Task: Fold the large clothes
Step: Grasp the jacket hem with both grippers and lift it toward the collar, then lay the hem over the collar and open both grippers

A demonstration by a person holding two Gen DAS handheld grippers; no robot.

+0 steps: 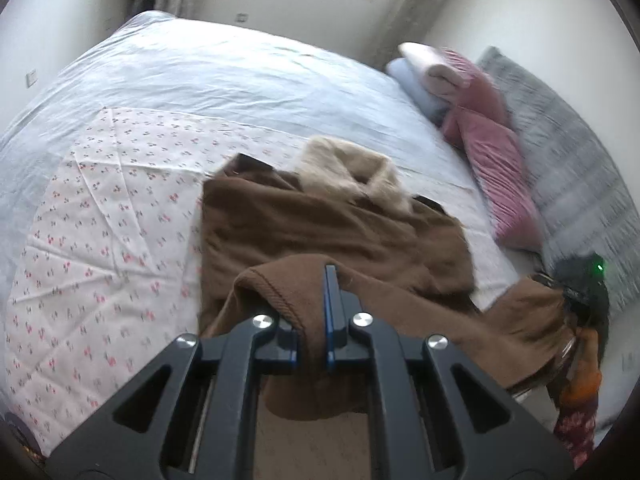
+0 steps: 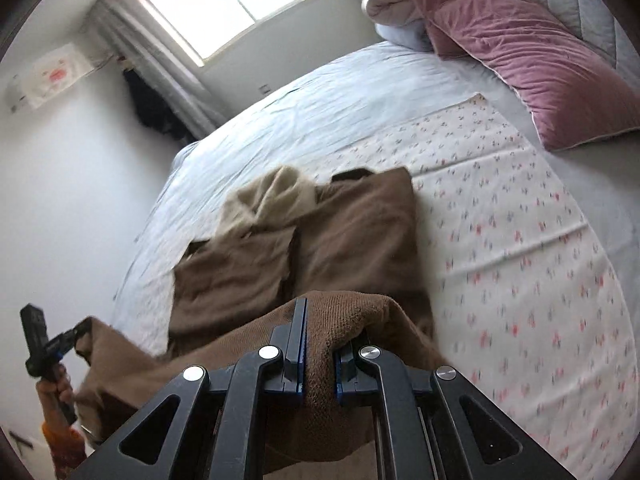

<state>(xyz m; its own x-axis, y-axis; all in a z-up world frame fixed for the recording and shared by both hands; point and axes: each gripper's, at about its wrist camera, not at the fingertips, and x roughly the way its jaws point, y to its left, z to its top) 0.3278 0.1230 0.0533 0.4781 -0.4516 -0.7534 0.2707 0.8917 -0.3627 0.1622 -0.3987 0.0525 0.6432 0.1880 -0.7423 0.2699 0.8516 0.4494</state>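
Note:
A brown coat (image 1: 332, 232) with a beige furry collar (image 1: 344, 168) lies on the bed, partly on a floral cloth (image 1: 100, 208). My left gripper (image 1: 312, 312) is shut on one corner of the coat's hem and holds it raised. My right gripper (image 2: 320, 336) is shut on the other hem corner, also raised. The coat (image 2: 320, 236) and its collar (image 2: 268, 196) show in the right wrist view, with the hem stretched between both grippers. The right gripper appears at the right edge of the left wrist view (image 1: 576, 292), and the left gripper at the left edge of the right wrist view (image 2: 68, 340).
The bed (image 1: 224, 68) has a pale blue sheet. Pink pillows (image 1: 496, 152) and a folded blanket (image 1: 432, 68) lie by the grey headboard (image 1: 560, 152). A window (image 2: 228, 4) and curtains stand beyond the bed. White walls close in both sides.

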